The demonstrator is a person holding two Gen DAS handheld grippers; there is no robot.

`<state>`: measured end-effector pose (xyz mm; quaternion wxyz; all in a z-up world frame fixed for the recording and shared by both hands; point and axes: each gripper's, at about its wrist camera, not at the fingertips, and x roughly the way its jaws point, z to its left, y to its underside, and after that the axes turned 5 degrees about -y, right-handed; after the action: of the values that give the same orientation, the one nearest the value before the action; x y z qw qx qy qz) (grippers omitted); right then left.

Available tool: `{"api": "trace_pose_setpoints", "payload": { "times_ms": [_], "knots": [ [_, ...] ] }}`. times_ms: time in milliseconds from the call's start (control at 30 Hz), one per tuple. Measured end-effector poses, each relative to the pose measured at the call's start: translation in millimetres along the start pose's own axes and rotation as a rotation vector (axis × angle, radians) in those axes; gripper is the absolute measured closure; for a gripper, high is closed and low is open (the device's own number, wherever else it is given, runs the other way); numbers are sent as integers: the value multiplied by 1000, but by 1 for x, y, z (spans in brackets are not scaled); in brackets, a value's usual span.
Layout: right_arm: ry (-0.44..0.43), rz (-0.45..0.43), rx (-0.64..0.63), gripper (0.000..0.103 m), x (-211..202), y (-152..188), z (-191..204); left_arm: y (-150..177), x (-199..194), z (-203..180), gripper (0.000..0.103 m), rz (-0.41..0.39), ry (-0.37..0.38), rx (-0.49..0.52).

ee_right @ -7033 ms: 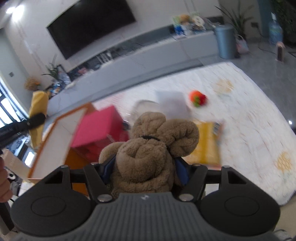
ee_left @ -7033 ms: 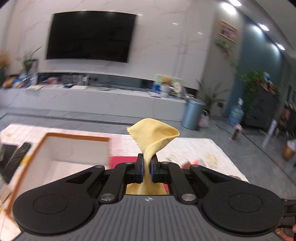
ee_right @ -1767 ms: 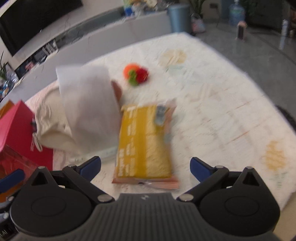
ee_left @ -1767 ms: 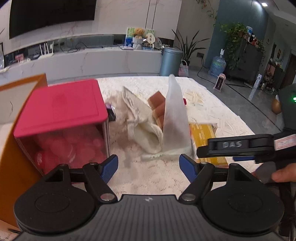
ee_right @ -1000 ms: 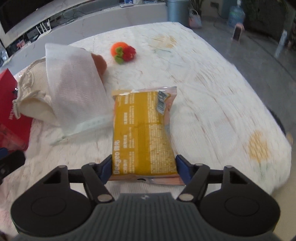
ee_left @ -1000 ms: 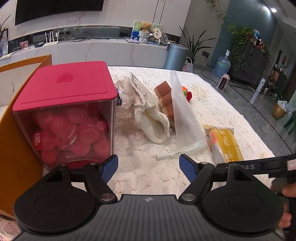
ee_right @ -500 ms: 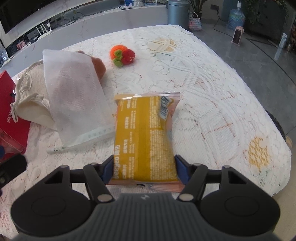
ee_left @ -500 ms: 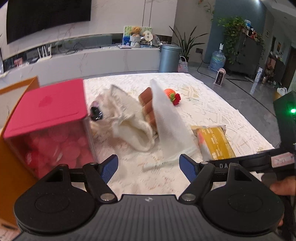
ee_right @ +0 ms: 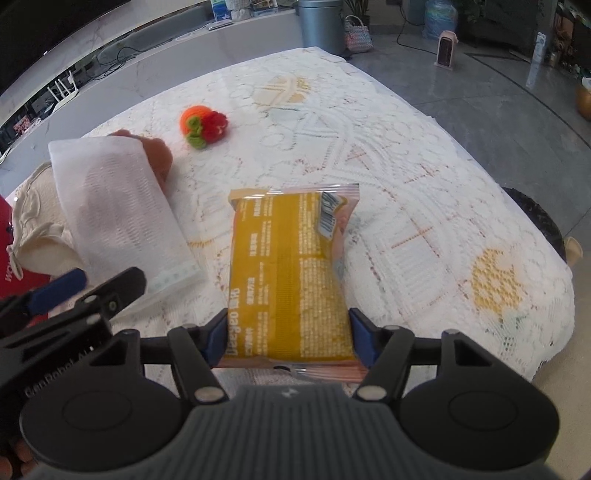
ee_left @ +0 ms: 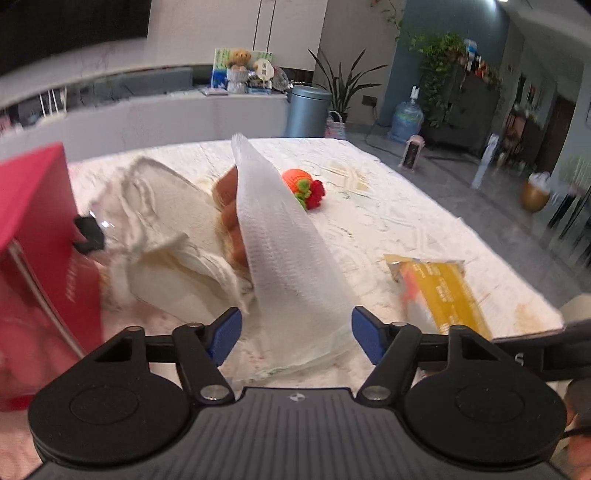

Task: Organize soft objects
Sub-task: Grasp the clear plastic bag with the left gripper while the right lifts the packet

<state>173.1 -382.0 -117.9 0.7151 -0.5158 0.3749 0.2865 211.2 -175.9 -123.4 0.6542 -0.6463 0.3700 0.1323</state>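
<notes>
Right wrist view: the yellow snack packet (ee_right: 291,280) lies on the lace-covered table (ee_right: 424,206), its near end pinched between the right gripper (ee_right: 288,341) pads. The left gripper (ee_left: 295,332), jaws just narrowing but clear, straddles the white mesh bag (ee_left: 284,258) beside it.

Place: a home living room.
Wall: a large dark television (ee_right: 44,29) fills the upper left of the right wrist view, on pale marble-look panelling.
Console: a long low white media unit (ee_left: 147,114) runs across the upper left of the left wrist view, with a teddy bear (ee_left: 239,59) on it.
Plants: leafy potted plants (ee_left: 343,85) stand upper centre, beside a grey lidded bin (ee_left: 308,110).
Floor: glossy grey tiles (ee_right: 498,85), upper right.
Surface: a white lace tablecloth (ee_right: 406,155) covers the table.
Extras: a water jug (ee_left: 406,118) stands by the blue wall.
</notes>
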Motion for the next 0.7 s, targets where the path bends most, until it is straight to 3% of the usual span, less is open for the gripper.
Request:
{"api": "trace_pose_setpoints", "payload": {
  "times_ms": [100, 167, 233, 400, 700],
  "knots": [
    [6, 0, -10, 37, 0, 0, 2, 0, 3, 6, 36, -2, 18, -30],
    [14, 1, -23, 37, 1, 1, 3, -1, 4, 7, 77, 20, 26, -37],
    [17, 2, -29, 37, 1, 1, 4, -2, 3, 5, 99, 56, 34, -9],
    [10, 2, -23, 37, 0, 1, 2, -3, -19, 1, 102, -17, 63, 23],
    [-4, -3, -15, 37, -1, 1, 0, -29, -57, 1, 103, -112, 40, 19]
  ]
}}
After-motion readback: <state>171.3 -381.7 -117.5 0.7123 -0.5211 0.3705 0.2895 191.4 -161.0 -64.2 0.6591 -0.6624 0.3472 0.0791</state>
